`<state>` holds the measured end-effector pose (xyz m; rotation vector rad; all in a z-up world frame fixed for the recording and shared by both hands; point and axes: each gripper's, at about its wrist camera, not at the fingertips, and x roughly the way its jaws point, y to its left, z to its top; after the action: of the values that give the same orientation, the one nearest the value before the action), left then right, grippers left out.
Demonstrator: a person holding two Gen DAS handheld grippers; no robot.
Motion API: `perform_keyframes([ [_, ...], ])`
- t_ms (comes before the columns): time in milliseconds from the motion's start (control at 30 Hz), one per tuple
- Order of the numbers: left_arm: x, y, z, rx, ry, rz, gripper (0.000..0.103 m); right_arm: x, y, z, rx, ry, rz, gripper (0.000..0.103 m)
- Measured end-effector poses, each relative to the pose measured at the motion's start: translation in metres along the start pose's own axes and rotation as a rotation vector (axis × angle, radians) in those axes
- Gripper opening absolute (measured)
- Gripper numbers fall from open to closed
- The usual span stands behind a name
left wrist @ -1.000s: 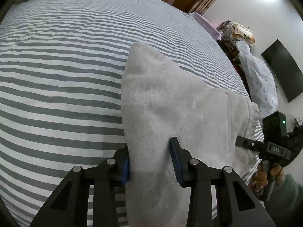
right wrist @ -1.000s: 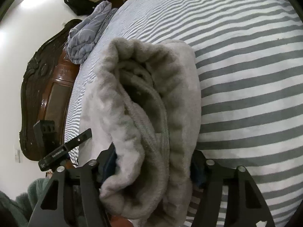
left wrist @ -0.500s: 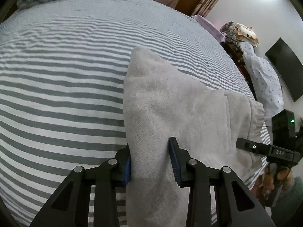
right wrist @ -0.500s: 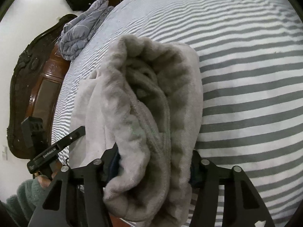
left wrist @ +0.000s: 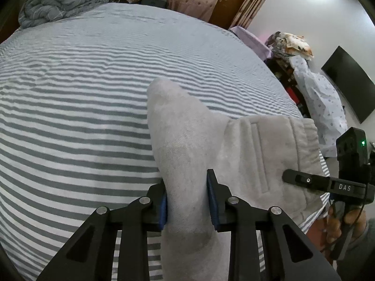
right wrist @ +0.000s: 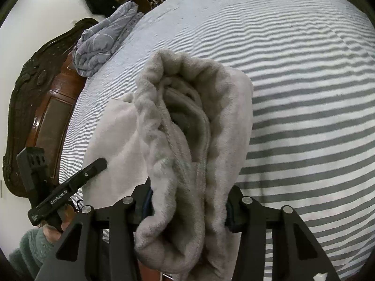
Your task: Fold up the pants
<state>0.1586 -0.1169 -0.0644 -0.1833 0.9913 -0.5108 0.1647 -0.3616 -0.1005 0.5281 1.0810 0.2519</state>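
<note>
Your left gripper (left wrist: pixel 187 201) was clamped on a fold of the pale grey fleece pants (left wrist: pixel 246 154), its blue pads (left wrist: pixel 163 210) pressed against the cloth on both sides. The pants lay on the striped bed sheet (left wrist: pixel 82 117) near its edge, with the pinched part raised into a peak. A welt pocket (left wrist: pixel 259 154) and the gathered waistband (left wrist: pixel 309 140) lay flat on the sheet to the right of that peak. Your right gripper (right wrist: pixel 187 208) held a thick bunch of the same pants (right wrist: pixel 187 121), its fingers spread wide by the bulk and gripping it on both sides. The bunch showed several rolled layers, open toward the camera. A crumpled grey quilt (right wrist: pixel 105 39) lay at the bed's far end by the dark carved headboard (right wrist: pixel 39 107). Each wrist view showed the other gripper at its edge
</note>
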Motion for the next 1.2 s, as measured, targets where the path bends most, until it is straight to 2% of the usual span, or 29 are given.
perform_keyframes([
  [333, -0.024, 0.021, 0.036, 0.010, -0.079, 0.024, 0.027, 0.014, 0.037, 0.030, -0.037, -0.007, 0.049, 0.043],
  [633, -0.032, 0.057, 0.081, 0.000, -0.151, 0.088, 0.027, 0.046, 0.083, 0.092, -0.116, -0.005, 0.073, 0.043],
  [967, -0.009, 0.106, 0.130, -0.011, -0.176, 0.126, 0.028, 0.099, 0.111, 0.149, -0.160, -0.002, 0.079, 0.043],
  [1100, 0.006, 0.124, 0.131, -0.025, -0.163, 0.136, 0.028, 0.123, 0.109, 0.160, -0.168, 0.020, 0.071, 0.043],
  [1200, 0.029, 0.148, 0.123, -0.050, -0.118, 0.154, 0.028, 0.145, 0.102, 0.159, -0.173, 0.041, 0.031, 0.043],
])
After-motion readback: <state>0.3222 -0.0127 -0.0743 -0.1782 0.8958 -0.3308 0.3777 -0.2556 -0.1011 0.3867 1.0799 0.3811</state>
